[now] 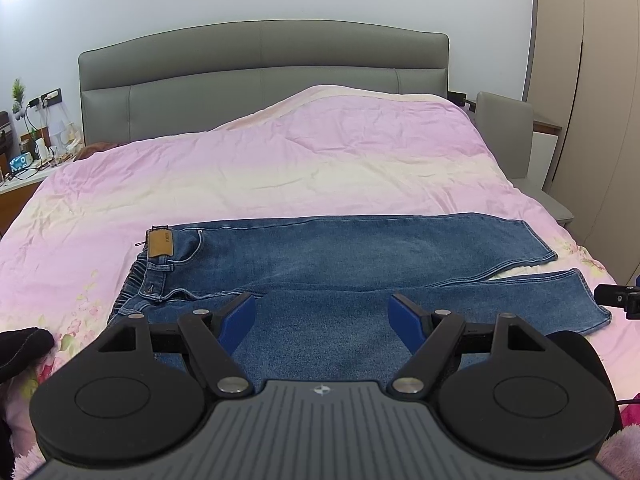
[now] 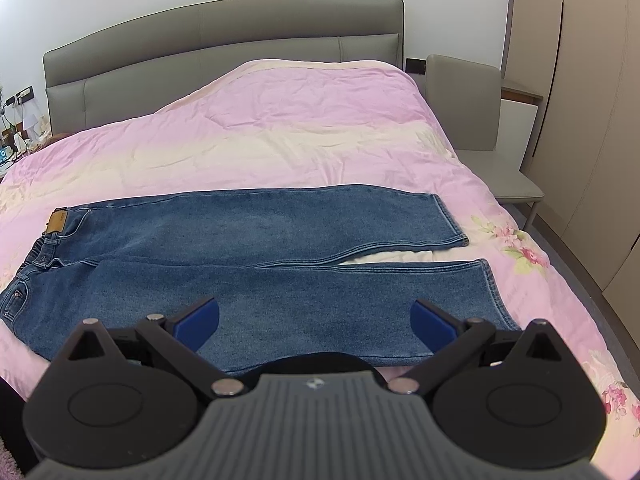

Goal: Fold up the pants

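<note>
Blue jeans (image 1: pixel 340 256) lie flat across the pink bed cover, waistband with a tan leather patch (image 1: pixel 159 243) to the left, both legs stretched to the right and slightly parted at the hems. My left gripper (image 1: pixel 322 316) is open and empty, hovering over the near leg by the seat. The jeans also show in the right wrist view (image 2: pixel 260 248). My right gripper (image 2: pixel 316 320) is open and empty over the near leg, closer to the hem (image 2: pixel 494 292). A tip of the right gripper (image 1: pixel 618 298) shows at the right edge of the left wrist view.
The bed cover (image 1: pixel 280 168) runs back to a grey headboard (image 1: pixel 260 76). A cluttered nightstand (image 1: pixel 24 160) stands at the left. A grey chair (image 2: pixel 480 120) and wardrobe doors (image 2: pixel 580 100) stand at the right. A dark cloth (image 1: pixel 20 348) lies at the near left.
</note>
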A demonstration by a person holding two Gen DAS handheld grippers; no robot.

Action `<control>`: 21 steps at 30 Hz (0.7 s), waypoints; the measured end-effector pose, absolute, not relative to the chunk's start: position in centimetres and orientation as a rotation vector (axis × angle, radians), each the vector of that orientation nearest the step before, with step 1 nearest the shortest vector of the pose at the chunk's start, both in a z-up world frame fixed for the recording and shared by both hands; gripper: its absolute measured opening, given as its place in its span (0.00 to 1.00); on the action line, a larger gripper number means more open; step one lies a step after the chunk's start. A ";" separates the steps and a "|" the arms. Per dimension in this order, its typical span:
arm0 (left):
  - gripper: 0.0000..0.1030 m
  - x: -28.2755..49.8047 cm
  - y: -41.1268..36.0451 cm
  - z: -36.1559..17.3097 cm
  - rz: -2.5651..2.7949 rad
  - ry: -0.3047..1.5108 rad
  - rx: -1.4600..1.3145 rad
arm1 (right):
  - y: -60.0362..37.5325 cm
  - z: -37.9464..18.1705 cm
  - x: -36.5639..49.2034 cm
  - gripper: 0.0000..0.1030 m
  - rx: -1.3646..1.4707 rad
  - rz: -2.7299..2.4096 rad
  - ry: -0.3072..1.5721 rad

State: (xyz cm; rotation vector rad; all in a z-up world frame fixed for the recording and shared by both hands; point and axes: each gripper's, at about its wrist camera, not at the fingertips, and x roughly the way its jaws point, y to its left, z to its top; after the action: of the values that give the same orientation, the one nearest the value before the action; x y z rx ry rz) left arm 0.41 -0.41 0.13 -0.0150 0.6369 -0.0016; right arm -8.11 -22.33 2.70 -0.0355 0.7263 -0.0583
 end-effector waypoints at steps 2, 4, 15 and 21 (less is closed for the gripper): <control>0.86 0.4 -0.5 0.1 -0.001 0.636 -0.015 | -22.4 2.7 -8.3 0.95 -0.032 -0.059 0.723; 0.86 0.4 -0.5 0.1 -0.001 0.636 -0.014 | -22.4 2.7 -8.3 0.95 -0.033 -0.058 0.721; 0.86 0.2 -0.4 0.0 -0.003 0.639 -0.009 | -22.7 2.9 -8.3 0.95 -0.028 -0.061 0.719; 0.86 0.1 -0.5 -0.1 -0.007 0.641 -0.004 | -22.9 2.8 -8.4 0.95 -0.024 -0.069 0.718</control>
State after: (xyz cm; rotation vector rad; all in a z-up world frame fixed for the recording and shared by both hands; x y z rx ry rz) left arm 0.11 -0.55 -0.06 -0.0036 0.6409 -0.0068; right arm -8.39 -22.86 2.84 -0.0242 0.7184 -0.0689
